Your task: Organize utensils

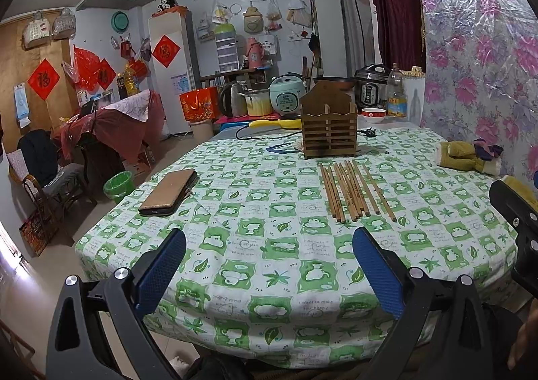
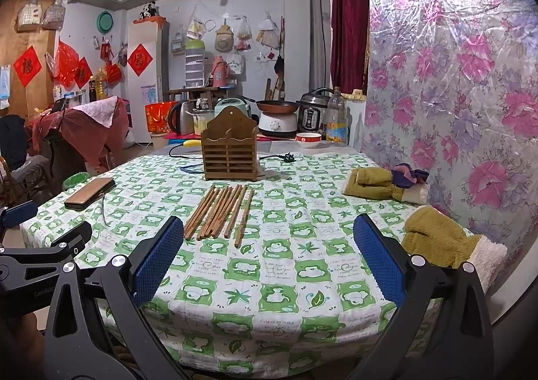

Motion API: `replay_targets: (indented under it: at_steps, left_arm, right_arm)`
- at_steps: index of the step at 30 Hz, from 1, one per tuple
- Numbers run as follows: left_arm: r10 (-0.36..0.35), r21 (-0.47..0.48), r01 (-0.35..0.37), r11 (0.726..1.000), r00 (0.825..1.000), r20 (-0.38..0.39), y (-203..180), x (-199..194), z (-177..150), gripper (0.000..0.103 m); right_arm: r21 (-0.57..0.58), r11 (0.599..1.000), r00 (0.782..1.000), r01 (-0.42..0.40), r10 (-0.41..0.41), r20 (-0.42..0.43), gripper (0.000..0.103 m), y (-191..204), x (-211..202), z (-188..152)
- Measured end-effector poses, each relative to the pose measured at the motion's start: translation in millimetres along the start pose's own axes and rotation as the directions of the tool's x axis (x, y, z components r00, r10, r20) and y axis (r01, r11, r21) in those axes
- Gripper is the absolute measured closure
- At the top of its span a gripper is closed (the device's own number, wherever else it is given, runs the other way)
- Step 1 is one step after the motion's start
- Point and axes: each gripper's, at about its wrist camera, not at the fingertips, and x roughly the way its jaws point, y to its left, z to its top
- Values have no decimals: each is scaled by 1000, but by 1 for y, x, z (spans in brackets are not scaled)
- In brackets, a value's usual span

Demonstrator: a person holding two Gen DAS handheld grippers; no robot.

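Note:
Several wooden chopsticks [image 1: 353, 190] [image 2: 220, 213] lie side by side on the green-and-white tablecloth [image 1: 269, 238] [image 2: 285, 265]. Just beyond them stands a slatted wooden utensil holder [image 1: 329, 129] [image 2: 229, 151], upright. My left gripper [image 1: 269, 245] hovers open over the table's near edge, short of the chopsticks and to their left. My right gripper [image 2: 268, 233] is open too, near the front edge, with the chopsticks' near ends just ahead of its left finger [image 2: 158, 259]. Nothing is between either pair of fingers. The right gripper's black frame [image 1: 517, 228] shows at the left wrist view's right edge.
A phone in a brown case [image 1: 169, 191] [image 2: 90, 193] lies at the table's left. Olive gloves [image 2: 437, 238] [image 2: 383, 183] sit at the right by the floral wall. A black power cord [image 2: 275, 158], red bowl [image 2: 308, 139], oil bottle [image 2: 336, 117] and cookers stand behind the holder.

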Motion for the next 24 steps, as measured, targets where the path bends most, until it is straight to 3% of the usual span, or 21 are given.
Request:
replay_targets:
  at_steps: [24]
  left_arm:
    - [3, 0, -3, 1000, 1000, -1, 0, 0, -1, 6]
  right_arm:
    - [1, 1000, 1000, -1, 1, 0, 6, -1, -1, 1]
